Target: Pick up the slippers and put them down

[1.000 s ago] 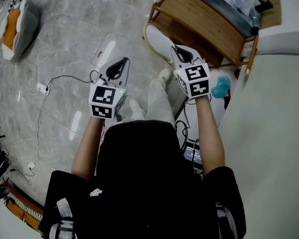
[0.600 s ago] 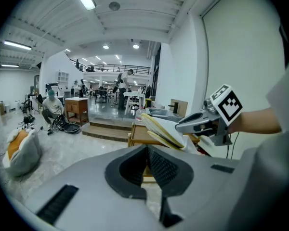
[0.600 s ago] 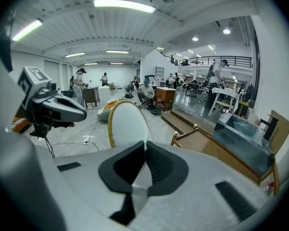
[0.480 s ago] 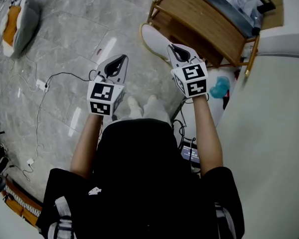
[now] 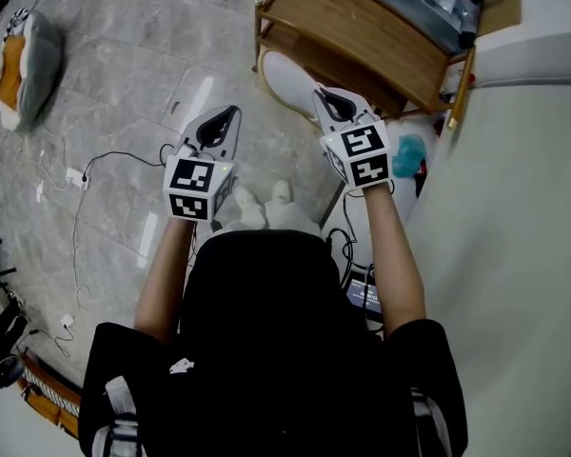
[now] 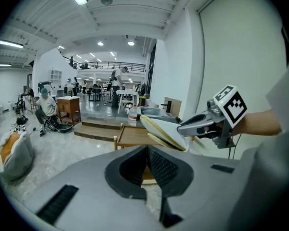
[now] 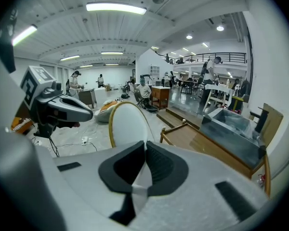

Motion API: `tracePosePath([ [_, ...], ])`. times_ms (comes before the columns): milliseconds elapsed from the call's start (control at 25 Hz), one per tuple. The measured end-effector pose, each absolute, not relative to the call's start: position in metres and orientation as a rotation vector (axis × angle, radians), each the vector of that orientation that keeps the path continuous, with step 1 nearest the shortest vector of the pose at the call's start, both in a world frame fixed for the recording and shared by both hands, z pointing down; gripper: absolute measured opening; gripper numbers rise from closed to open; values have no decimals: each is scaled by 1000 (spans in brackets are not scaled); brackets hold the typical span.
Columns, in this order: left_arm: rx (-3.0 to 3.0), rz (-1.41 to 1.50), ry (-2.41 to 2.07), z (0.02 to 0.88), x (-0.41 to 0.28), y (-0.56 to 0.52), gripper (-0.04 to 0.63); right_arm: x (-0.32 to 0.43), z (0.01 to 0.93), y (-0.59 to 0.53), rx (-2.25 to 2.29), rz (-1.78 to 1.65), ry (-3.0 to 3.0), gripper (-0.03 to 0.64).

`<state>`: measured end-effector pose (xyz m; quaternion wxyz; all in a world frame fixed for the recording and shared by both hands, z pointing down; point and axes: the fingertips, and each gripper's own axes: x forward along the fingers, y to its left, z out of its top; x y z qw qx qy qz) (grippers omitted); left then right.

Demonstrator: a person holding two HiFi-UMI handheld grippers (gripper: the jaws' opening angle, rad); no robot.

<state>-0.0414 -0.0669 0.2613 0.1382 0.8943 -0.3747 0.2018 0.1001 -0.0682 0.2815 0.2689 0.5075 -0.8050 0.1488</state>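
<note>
White slipper (image 5: 287,79), pinched in right gripper (image 5: 324,93), hangs beside wooden rack's (image 5: 362,27) edge; left gripper (image 5: 230,112) closed, empty.

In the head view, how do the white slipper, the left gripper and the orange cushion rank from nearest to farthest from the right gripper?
1. White slipper: clamped in the right gripper, sticking out ahead of it.
2. Left gripper: beside it, to its left, jaws together.
3. Orange cushion: on the floor, at the far left edge.
</note>
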Motion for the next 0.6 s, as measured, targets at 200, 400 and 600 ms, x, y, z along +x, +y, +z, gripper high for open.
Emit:
tracePosePath([
  [200,2583,599,-1043,258,-4,-56,6,132,283,-51,1394,425,-2153,5],
  [400,2592,618,-1015,262,22,-39,6,154,288,-32,1399,444,-2149,5],
  [600,2602,656,-1017,279,32,-27,6,165,295,-17,1394,465,-2167,5],
])
